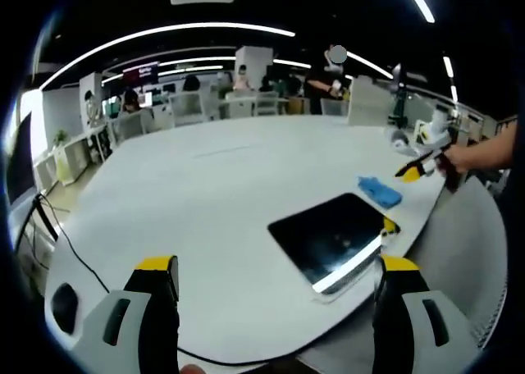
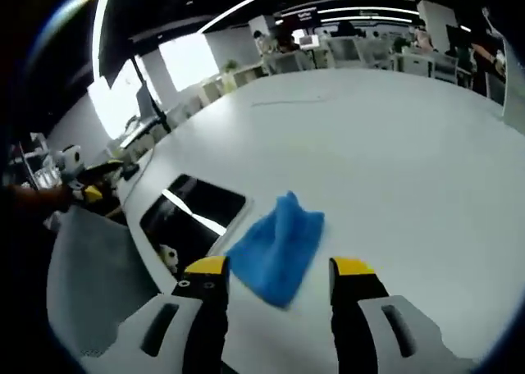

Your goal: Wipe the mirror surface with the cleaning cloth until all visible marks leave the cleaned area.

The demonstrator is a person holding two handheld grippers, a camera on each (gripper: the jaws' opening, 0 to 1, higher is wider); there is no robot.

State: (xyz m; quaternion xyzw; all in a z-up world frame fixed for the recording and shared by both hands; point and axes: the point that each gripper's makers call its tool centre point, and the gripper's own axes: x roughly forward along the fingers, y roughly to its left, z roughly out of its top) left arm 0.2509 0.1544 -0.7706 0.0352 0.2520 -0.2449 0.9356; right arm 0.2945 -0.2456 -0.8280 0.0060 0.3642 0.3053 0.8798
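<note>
The mirror [image 1: 332, 239] is a dark rectangular slab lying flat near the white table's edge, and it reflects a bright ceiling light. Just beyond it rests the crumpled blue cleaning cloth [image 1: 380, 191]. My left gripper [image 1: 277, 267] is open, well short of the mirror, with nothing between its jaws. My right gripper [image 1: 422, 167] hovers past the cloth, held by a hand. In the right gripper view, my right gripper [image 2: 280, 267] stands open with the cloth [image 2: 279, 247] on the table between and ahead of its tips. The mirror [image 2: 189, 214] lies to the cloth's left, and the left gripper [image 2: 98, 184] is beyond it.
A black cable [image 1: 57, 226] runs over the table's left edge near a dark puck [image 1: 64, 304]. A grey chair back [image 2: 90, 284] stands by the table edge beside the mirror. Desks, chairs and people [image 1: 324, 83] fill the far room.
</note>
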